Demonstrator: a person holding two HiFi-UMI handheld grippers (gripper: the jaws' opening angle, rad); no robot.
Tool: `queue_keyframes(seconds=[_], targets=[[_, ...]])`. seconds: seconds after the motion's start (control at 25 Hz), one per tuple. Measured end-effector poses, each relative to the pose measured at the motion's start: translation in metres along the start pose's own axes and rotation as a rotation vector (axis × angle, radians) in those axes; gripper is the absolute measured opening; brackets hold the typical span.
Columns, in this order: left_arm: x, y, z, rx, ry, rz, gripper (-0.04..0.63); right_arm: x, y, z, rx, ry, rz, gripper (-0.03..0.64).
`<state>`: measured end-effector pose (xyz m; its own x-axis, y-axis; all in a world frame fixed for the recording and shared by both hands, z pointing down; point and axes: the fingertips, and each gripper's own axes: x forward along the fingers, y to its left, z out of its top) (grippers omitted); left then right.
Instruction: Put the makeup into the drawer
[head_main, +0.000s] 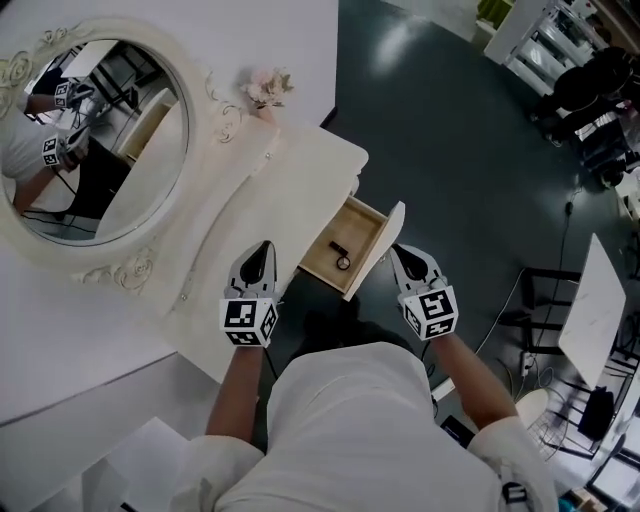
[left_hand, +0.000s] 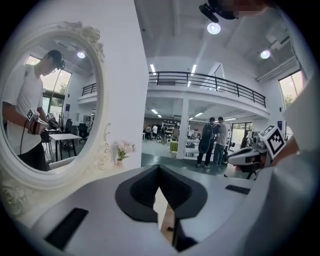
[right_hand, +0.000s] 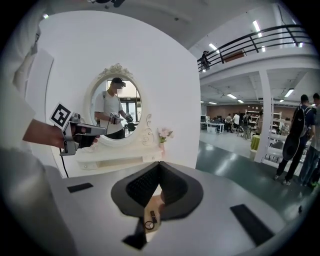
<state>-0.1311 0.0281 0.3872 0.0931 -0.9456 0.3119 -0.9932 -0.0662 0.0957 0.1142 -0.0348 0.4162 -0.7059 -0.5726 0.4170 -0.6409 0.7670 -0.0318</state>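
Dressing-table drawer (head_main: 366, 219): makeup (head_main: 343, 261) tiny, indistinct

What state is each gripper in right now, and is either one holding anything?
Left gripper: closed, holding nothing.
Right gripper: closed, holding nothing.

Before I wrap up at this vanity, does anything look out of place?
Only the drawer: it stands pulled open from the vanity table, with two small dark items lying inside. Nothing looks spilled or damaged.
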Motion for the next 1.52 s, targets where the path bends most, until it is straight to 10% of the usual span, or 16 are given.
queue_keyframes(seconds=[1.52], targets=[[-0.031, -0.012, 0.062, 0.084, -0.169, 0.096, 0.015, -0.04, -0.048, 0.067, -0.048, -0.191, -0.072, 0.023]])
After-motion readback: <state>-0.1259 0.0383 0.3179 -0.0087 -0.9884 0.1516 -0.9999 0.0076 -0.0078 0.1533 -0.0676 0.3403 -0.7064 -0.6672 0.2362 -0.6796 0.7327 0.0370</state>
